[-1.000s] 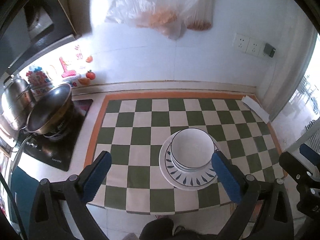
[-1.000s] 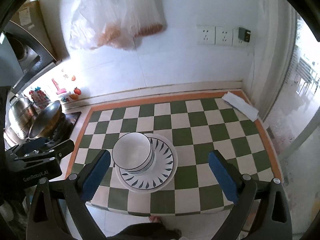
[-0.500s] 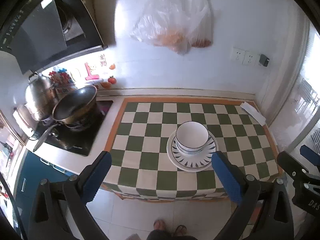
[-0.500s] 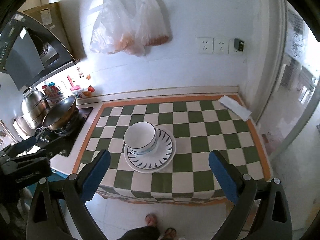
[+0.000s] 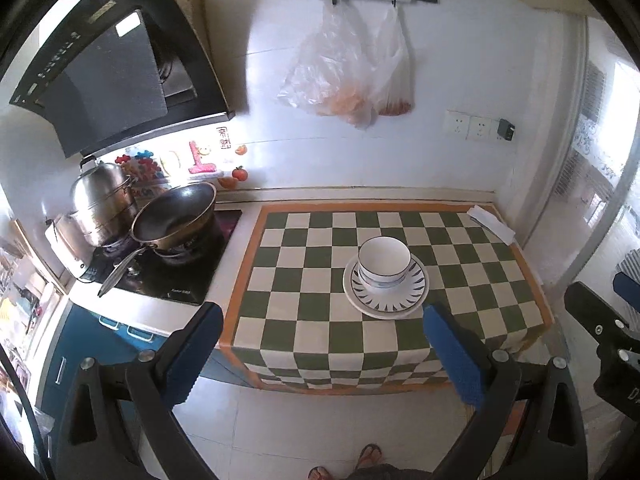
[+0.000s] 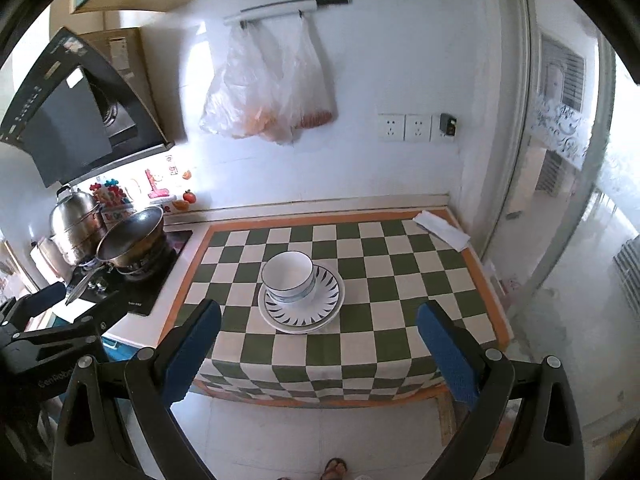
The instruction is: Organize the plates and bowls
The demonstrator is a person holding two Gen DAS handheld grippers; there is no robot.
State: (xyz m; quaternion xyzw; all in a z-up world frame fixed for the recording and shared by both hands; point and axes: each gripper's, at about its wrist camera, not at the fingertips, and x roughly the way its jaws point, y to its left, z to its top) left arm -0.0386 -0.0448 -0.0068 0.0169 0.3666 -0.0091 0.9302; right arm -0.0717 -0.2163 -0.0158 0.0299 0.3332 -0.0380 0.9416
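Bowl [image 5: 384,262] already stacked upright on plate [image 5: 386,286] near the middle of the checkered bench [image 5: 304,280], both left claw [image 5: 324,354] and right claw [image 6: 318,350] released wide, empty, well apart from it, so seemingly nothing left to organize.

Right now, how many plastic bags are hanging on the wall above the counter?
2. A larger plastic bag hangs on the left of the wall rail, with orange contents; a narrower bag hangs right beside it, overlapping, with reddish contents. Another could hide behind them.
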